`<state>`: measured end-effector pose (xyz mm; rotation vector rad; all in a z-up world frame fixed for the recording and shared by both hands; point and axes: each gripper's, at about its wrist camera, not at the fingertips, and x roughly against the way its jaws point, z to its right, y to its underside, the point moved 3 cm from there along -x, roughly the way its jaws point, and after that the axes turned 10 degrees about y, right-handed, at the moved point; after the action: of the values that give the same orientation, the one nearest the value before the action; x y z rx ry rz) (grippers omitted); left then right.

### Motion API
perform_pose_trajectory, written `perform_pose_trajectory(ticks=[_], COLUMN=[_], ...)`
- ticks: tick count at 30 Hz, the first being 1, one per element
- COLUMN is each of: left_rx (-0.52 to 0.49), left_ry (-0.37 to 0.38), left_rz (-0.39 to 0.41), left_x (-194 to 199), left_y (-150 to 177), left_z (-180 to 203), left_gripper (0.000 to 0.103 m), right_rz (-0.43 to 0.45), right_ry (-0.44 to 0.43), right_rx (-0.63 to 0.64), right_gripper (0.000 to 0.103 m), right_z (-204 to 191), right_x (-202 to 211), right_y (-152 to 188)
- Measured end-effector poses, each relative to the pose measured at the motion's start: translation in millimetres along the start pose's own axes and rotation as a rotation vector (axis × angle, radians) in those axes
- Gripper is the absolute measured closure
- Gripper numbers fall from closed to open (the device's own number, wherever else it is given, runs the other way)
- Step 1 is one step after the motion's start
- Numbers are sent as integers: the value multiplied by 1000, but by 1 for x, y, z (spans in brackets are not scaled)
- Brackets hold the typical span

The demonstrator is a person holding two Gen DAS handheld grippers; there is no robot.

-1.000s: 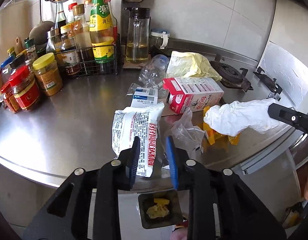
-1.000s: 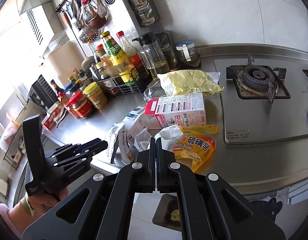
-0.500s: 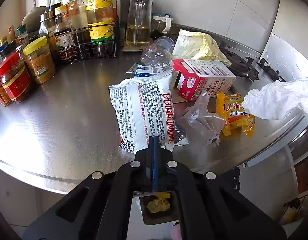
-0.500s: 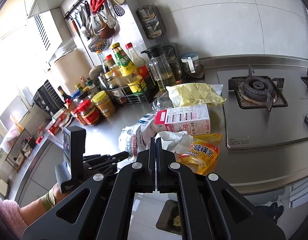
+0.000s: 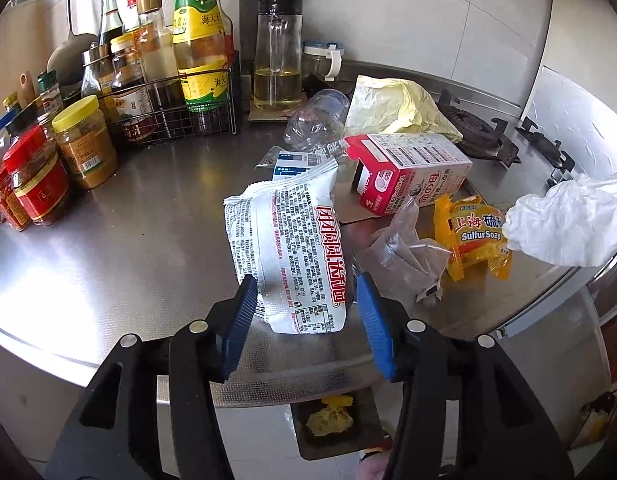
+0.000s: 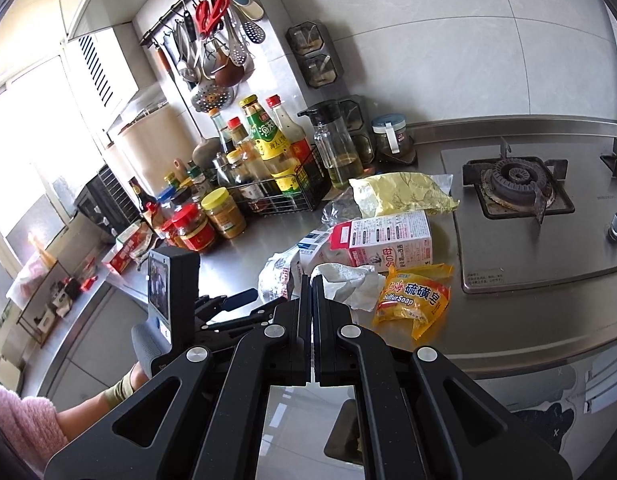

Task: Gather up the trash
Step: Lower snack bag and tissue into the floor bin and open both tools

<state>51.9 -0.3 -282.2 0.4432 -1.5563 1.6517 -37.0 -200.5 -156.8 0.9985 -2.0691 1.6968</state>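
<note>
My left gripper (image 5: 306, 296) is open, its blue pads on either side of the lower end of a white snack bag with red lettering (image 5: 296, 248) that lies near the steel counter's front edge. My right gripper (image 6: 311, 280) is shut on a crumpled white tissue (image 6: 348, 282), held above the counter; the tissue also shows at the right of the left wrist view (image 5: 568, 224). Other trash lies on the counter: a yellow sulfur soap wrapper (image 5: 470, 236), a clear plastic bag (image 5: 400, 252), a red and white carton (image 5: 408, 176), a yellow bag (image 5: 396, 108) and a clear bottle (image 5: 316, 120).
Sauce bottles in a wire rack (image 5: 176, 80), jars (image 5: 84, 148) and an oil jug (image 5: 277, 60) stand at the back left. The gas burner (image 6: 516, 180) is at the right. A dark bin with yellow scraps (image 5: 332, 424) sits on the floor below the counter edge.
My left gripper was shut half a second ago and has opened around the snack bag's lower end. My right gripper with the tissue has shifted slightly; it stays shut.
</note>
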Motion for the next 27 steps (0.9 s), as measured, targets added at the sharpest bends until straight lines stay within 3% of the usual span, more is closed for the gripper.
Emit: perform_pose_trajectory(ticks=[5,7,9,13,14,15,16,23,27], left_rx=[-3,24,41,42,36,33,30,34,66], left_ry=[-7,21,22,9,-3,-16,-26,-44,-19], left_rz=[-52,-60,-53,-22,-13,-3,7,17,26], left_x=[-24,-29,-30,-23,-20,-17,-15,-18,-16], left_y=[4,4,2,-4,-6,-8,-9,-14,-16], left_z=[-7,-11,-15,-17,-17,-16,-16,-19,-23], left_gripper=[54,80,85,81,73,59,57,58,75], right_rz=[2,-2,-3,-6,-6,-7,-10,-13,-11], right_ry=[15,19,21,23,23,20,17,4,-2], right_rx=[-18,-20,-19,-18,-19,-22,-25,-12,-12], right_gripper=[101,101,101,101,101,101,101,101,101], right_z=[8,9,9,9,9,10,10,7,7], right_x=[2,2,2,2,2,1,0,-3,-2], right_y=[1,2,3,3,3,3,3,-1,-3])
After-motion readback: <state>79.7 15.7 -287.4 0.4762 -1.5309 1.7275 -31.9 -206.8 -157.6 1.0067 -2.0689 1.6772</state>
